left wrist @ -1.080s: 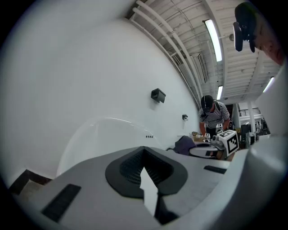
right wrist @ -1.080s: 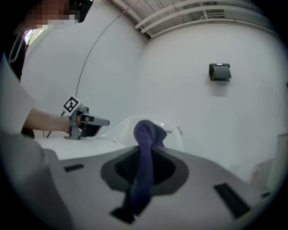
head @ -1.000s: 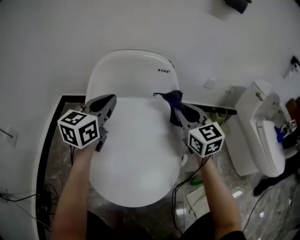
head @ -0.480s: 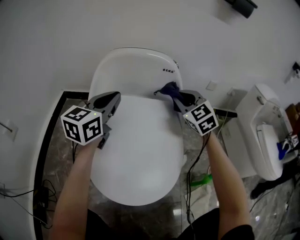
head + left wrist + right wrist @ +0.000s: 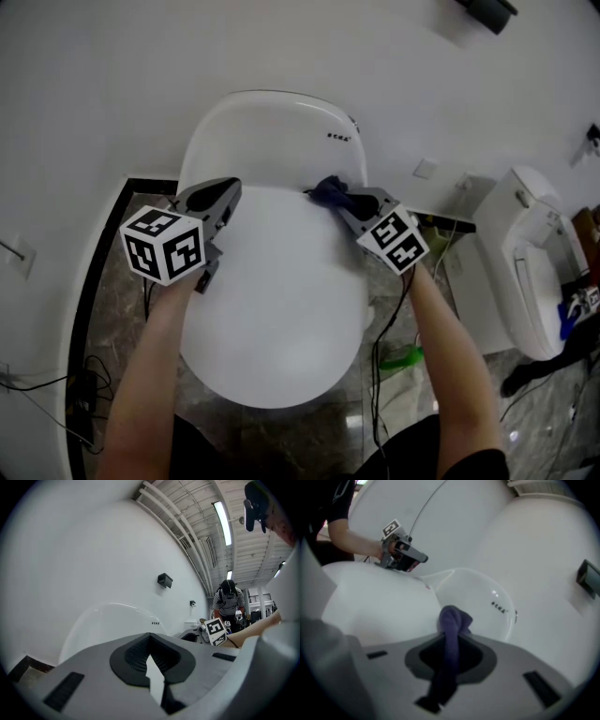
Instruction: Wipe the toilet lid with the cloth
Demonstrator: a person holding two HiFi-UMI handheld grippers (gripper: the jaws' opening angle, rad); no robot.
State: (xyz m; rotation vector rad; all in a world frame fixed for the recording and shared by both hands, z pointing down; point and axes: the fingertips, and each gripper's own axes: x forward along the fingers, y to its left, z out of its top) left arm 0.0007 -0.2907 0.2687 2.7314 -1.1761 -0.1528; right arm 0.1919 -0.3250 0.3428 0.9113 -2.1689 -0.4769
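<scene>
Head view. A white toilet stands against a white wall, its toilet lid [image 5: 277, 309] closed. A rounded rear section [image 5: 267, 136] bearing small dark lettering rises behind the lid. The left gripper [image 5: 228, 188] is held over the lid's rear left edge, with its marker cube [image 5: 164, 246] nearest the camera. The right gripper [image 5: 343, 199] is at the rear right edge. A dark blue cloth [image 5: 327, 190] is bunched at its tips, where the lid meets the rear section. Contact between cloth and lid cannot be confirmed. A second toilet [image 5: 530, 267] stands well apart to the right. Cables [image 5: 380, 375] lie on the marble floor.

Left gripper view. The left gripper [image 5: 149, 638] has its jaws brought together at the tips, with nothing between them. The rear section [image 5: 110, 620] of the toilet lies ahead. The right gripper's marker cube [image 5: 215, 631] shows to the right. A person in a striped top [image 5: 228, 603] stands in the background. A small black box [image 5: 164, 579] is fixed to the wall.

Right gripper view. The right gripper [image 5: 450, 641] is clamped on the cloth [image 5: 452, 620]. The cloth runs up between the jaws and bulges past the tips. The lid [image 5: 370, 606] spreads to the left. The left gripper [image 5: 423, 558] is over the lid's far side.
</scene>
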